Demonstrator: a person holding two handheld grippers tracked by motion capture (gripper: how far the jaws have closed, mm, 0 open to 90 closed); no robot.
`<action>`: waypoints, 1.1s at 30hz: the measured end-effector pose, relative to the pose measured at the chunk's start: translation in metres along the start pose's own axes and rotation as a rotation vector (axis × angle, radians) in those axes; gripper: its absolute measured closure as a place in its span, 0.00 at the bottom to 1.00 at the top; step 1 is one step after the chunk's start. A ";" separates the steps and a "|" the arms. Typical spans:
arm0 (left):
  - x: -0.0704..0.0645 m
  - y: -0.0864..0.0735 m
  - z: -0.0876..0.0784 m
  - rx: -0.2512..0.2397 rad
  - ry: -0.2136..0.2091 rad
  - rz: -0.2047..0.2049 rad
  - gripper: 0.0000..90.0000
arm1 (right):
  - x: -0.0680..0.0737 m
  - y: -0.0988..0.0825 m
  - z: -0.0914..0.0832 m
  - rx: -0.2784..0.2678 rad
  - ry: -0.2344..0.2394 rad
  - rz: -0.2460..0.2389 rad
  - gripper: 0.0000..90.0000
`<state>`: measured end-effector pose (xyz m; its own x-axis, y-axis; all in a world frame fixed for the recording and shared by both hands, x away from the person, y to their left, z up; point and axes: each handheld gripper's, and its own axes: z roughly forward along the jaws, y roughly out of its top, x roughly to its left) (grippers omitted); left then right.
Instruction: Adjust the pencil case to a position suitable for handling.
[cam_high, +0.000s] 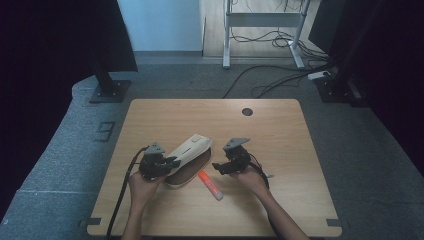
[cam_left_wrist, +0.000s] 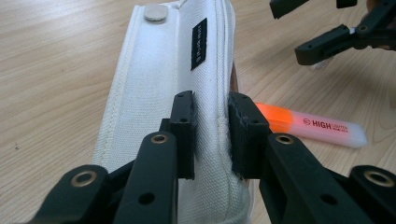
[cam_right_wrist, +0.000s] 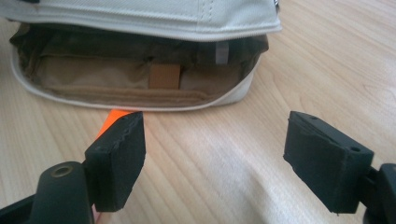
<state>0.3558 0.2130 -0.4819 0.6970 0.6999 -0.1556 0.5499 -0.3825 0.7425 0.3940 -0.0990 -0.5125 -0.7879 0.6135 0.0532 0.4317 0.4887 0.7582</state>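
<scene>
The lid of a white canvas pencil case (cam_left_wrist: 159, 88) is pinched by the left gripper (cam_left_wrist: 211, 135), so the case is held open on the wooden table (cam_high: 280, 150). The right gripper (cam_right_wrist: 215, 158) is seen with jaws spread wide, nothing between them. An orange highlighter (cam_high: 210, 185) lies just beside the case, near the table's middle.

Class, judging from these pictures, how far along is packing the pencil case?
Done: the white fabric pencil case is open, its flap pinched up by the left gripper. In hand: the right gripper is open, holding nothing. Left: the orange highlighter pen lies outside on the wooden table.
</scene>
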 end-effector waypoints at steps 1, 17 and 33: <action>0.000 0.000 0.000 0.000 0.001 0.001 0.81 | 0.001 -0.001 -0.001 0.001 0.000 0.004 0.23; -0.001 0.000 0.001 0.003 0.002 0.011 0.81 | 0.010 -0.021 -0.021 -0.021 -0.003 -0.008 0.28; 0.000 0.000 0.000 0.001 -0.001 0.008 0.81 | -0.020 -0.058 -0.053 0.001 -0.048 0.037 0.36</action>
<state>0.3556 0.2125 -0.4815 0.7022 0.6960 -0.1501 0.5443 -0.3888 0.7434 0.3614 -0.1726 -0.5227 -0.7496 0.6600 0.0498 0.4603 0.4658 0.7558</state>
